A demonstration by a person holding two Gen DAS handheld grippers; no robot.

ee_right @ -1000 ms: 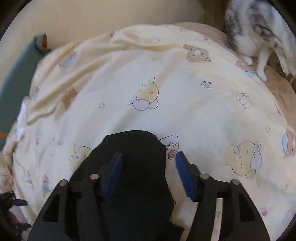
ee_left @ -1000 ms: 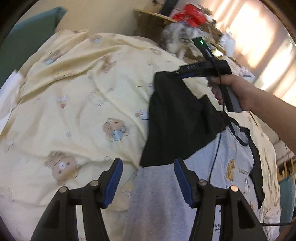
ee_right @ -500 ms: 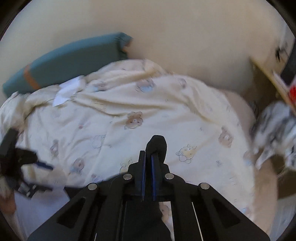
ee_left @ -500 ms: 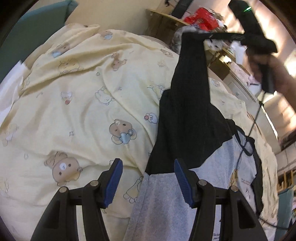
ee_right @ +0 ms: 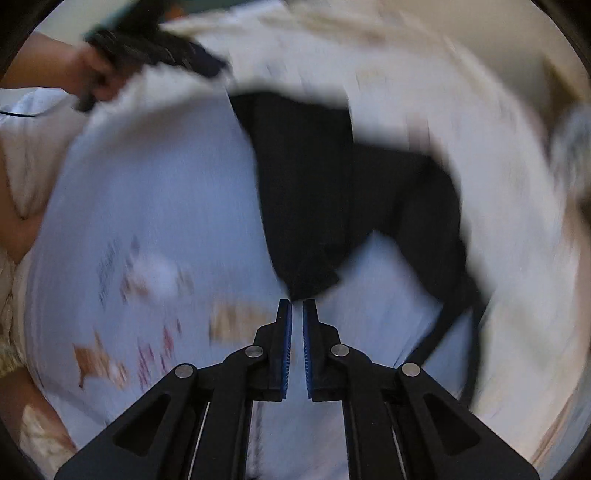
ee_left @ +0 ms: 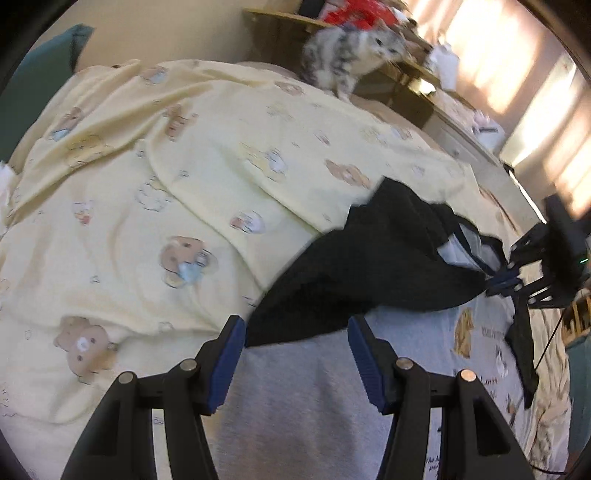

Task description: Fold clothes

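A grey T-shirt (ee_left: 317,398) with black sleeves and a cartoon print lies on the bed. Its black sleeve (ee_left: 369,258) is folded across the grey chest; it also shows in the blurred right wrist view (ee_right: 314,192). My left gripper (ee_left: 295,354) is open and empty, hovering over the shirt's body just below the sleeve's edge. My right gripper (ee_right: 297,310) is shut on the sleeve's cuff end, with a sliver of gap between the pads; in the left wrist view it (ee_left: 506,282) sits low over the chest at the right.
A yellow bear-print blanket (ee_left: 184,177) covers the bed. A grey tabby kitten (ee_left: 343,55) stands at the bed's far edge. A wooden shelf with a red bag (ee_left: 365,11) is behind it. A teal cushion (ee_left: 40,85) lies far left.
My right gripper closed on the black sleeve, lifted it high, then swung it down across the shirt's chest. The kitten turned its head. The left gripper stayed open.
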